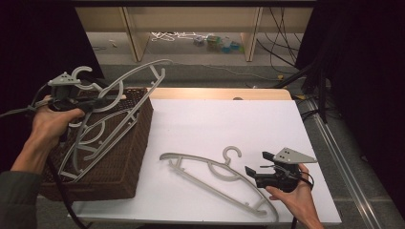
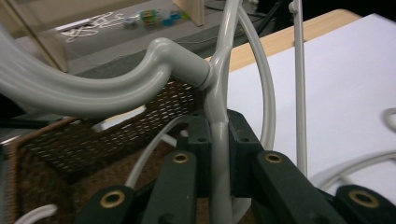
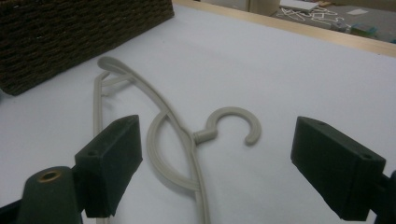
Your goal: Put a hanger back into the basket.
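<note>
Tabletop (image 1: 229, 124), white and wide, carries a dark woven basket (image 1: 124, 157) at its left edge, and the work looks to be about halfway: grey plastic hangers are being gathered into that basket, with at least one already resting inside, one on its way and one left lying on the white surface. The held hanger (image 1: 136, 76) hangs tilted above the basket's open top, its long arm reaching up toward the far side, its lower bar down among the hangers already in there. The left tongs (image 1: 98, 102) are clamped tight on this hanger near the neck; in the left gripper view the pads (image 2: 198, 140) press the pale stem from both sides, just below the curved hook (image 2: 116, 84). It has yet to be lowered and let go. The remaining hanger (image 1: 215, 179) lies flat near the front edge, well apart from the basket, hook pointing away from the person. It is slim, pale grey, with a curved shoulder bar, an inner arch and small notches. The right tongs (image 1: 255, 164) hover just beside it, jaws spread wide and holding nothing, the hook (image 3: 231, 123) lying between them in the right gripper view.
</note>
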`<state>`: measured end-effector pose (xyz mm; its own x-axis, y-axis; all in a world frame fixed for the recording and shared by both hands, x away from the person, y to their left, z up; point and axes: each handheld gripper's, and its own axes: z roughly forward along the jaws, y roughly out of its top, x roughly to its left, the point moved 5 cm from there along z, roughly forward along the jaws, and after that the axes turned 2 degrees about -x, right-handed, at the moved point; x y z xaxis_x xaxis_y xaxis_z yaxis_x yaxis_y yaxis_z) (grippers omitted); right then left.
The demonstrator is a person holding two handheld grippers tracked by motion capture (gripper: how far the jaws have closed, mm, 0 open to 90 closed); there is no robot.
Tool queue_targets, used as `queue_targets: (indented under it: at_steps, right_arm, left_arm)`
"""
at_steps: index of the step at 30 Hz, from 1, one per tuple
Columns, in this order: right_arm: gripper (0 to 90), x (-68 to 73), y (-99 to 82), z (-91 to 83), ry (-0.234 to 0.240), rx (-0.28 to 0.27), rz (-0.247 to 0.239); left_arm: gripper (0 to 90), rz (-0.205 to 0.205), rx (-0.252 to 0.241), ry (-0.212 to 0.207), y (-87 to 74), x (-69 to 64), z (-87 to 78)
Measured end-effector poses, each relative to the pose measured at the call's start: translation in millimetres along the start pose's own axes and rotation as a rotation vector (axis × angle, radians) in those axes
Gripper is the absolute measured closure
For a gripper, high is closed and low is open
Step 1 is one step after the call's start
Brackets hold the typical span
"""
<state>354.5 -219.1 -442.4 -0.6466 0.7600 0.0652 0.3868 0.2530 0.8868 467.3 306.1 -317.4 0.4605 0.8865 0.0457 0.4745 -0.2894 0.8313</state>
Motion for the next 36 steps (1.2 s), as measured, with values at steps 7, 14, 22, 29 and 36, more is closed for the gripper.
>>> queue_targets:
  at_steps: [7, 14, 22, 29, 36]
  right_arm:
    - [17.4, 0.6, -0.6, 0.1, 0.015, -0.001, 0.029]
    - [17.4, 1.2, -0.9, 0.9, 0.015, 0.003, 0.016]
    - [17.4, -0.6, -1.0, -0.1, 0.010, 0.004, 0.016]
    - [17.4, -3.1, -0.8, -1.5, -0.003, 0.004, 0.020]
    - [17.4, -2.8, -0.2, -1.3, 0.000, -0.005, 0.021]
  left_arm:
    - [82.1, -0.022, 0.014, 0.037, -16.1, 22.5, 0.2]
    - [82.1, -0.020, 0.032, 0.045, -29.7, 35.1, 0.3]
    - [82.1, 0.001, 0.038, 0.079, -41.7, 49.2, 0.5]
    - [82.1, 0.041, 0.069, 0.084, -50.8, 54.2, 3.0]
    - [82.1, 0.053, 0.090, 0.095, -62.2, 60.4, 6.6]
